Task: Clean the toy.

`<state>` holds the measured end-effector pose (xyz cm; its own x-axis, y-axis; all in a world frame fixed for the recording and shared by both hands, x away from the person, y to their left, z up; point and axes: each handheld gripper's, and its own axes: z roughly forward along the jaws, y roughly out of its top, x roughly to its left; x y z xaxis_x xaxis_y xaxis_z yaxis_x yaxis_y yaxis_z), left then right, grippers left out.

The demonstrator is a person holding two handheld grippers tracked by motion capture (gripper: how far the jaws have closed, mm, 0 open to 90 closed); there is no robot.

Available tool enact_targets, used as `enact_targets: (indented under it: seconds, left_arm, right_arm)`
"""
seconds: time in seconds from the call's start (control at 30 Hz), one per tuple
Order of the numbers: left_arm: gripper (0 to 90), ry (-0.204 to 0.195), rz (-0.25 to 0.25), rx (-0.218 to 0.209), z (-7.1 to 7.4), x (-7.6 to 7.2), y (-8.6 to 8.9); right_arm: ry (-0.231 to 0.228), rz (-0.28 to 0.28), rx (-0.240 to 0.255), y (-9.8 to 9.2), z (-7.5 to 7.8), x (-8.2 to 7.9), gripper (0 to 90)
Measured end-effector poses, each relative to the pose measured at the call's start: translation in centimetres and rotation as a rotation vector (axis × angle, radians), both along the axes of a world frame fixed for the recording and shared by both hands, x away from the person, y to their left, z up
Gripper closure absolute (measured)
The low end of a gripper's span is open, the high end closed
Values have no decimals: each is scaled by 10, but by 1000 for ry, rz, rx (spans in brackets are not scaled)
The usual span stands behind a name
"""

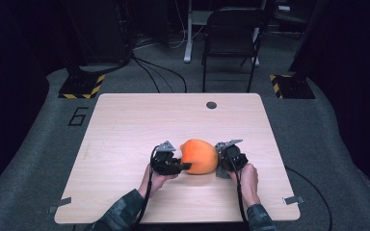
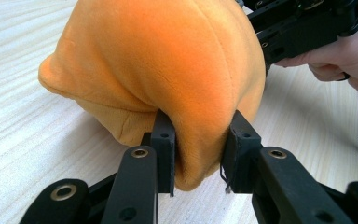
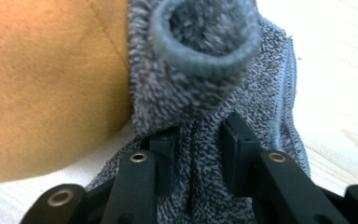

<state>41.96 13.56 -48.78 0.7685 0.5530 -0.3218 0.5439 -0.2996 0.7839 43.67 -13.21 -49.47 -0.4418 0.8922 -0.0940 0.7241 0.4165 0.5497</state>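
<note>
**Inspector:** Where did the plush point(image 1: 200, 156) lie?

**Clerk:** The orange plush lay on the desk point(image 1: 125, 125), in the near half and about midway across, between the two grippers.

**Inspector:** State of the left gripper point(image 1: 185, 166)?

**Clerk:** It was clamped on the plush. In the left gripper view its jaws pinched a fold of the orange fabric point(image 2: 198, 154) at the lower edge, and the fabric bulged between the pads. The plush rested on the desk beyond them.

**Inspector:** And the right gripper point(image 1: 220, 163)?

**Clerk:** It was clamped on a grey cloth point(image 3: 200, 135). In the right gripper view the jaws held a strip of the speckled grey knit, with a rolled grey cuff point(image 3: 205, 37) above them. The grey cloth lay against the orange plush at its right side.

**Inspector:** Contact between the grippers?

**Clerk:** None seen. They stood at opposite sides of the plush, the left hand point(image 1: 156, 182) and right hand point(image 1: 248, 177) behind them. In the high view the grey cloth showed just below the right gripper.
</note>
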Motion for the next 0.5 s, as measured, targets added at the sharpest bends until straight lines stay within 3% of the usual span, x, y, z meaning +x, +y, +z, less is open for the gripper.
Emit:
enact_targets:
  seconds: [0.1, 0.3, 0.43, 0.5]
  left_arm:
    - [695, -1, 1, -1, 0, 0, 0]
    - [694, -1, 1, -3, 0, 1, 0]
    - [692, -2, -2, 4, 0, 1, 1]
    - [691, -3, -3, 6, 0, 1, 1]
  right_arm:
    - [-7, -11, 4, -7, 7, 0, 690]
    - [-169, -36, 87, -13, 59, -18, 695]
    - [-228, 47, 111, 9, 85, -35, 696]
    - [-212, 88, 96, 23, 81, -36, 697]
